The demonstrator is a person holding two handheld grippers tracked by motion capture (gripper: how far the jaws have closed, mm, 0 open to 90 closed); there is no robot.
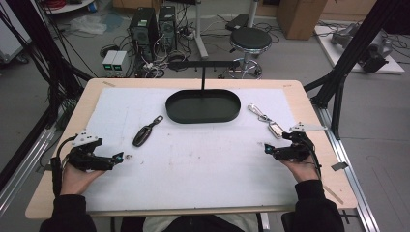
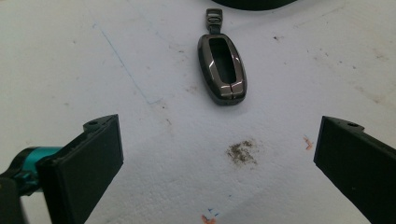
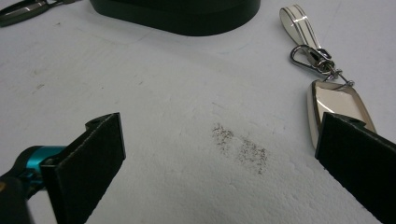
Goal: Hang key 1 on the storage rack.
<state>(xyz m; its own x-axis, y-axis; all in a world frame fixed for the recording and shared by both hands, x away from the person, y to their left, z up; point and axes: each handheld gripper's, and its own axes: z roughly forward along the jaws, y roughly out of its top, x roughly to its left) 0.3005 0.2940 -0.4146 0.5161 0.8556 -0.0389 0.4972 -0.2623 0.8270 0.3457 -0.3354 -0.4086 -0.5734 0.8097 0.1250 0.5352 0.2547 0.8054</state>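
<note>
A dark glossy key fob (image 1: 146, 133) lies on the white mat, left of centre. It also lies ahead of my left gripper (image 2: 218, 140), whose jaws stand wide open with only bare mat between them. A pale silver key fob (image 1: 276, 129) with a clasp and a white strap (image 3: 295, 21) lies at the right. My right gripper (image 3: 219, 137) is open just short of the pale fob (image 3: 337, 103), and its right jaw hides the fob's near end. Seen from above, my left gripper (image 1: 119, 157) and right gripper (image 1: 267, 149) rest low over the mat, both pointing inward.
A black oval tray (image 1: 203, 117) with a thin upright post and crossbar stands at the back centre of the mat (image 1: 193, 164). Its wall (image 3: 177, 18) appears ahead of the right gripper. The mat has small dirt smudges (image 2: 242, 152). Beyond the table are a stool, computers and cables.
</note>
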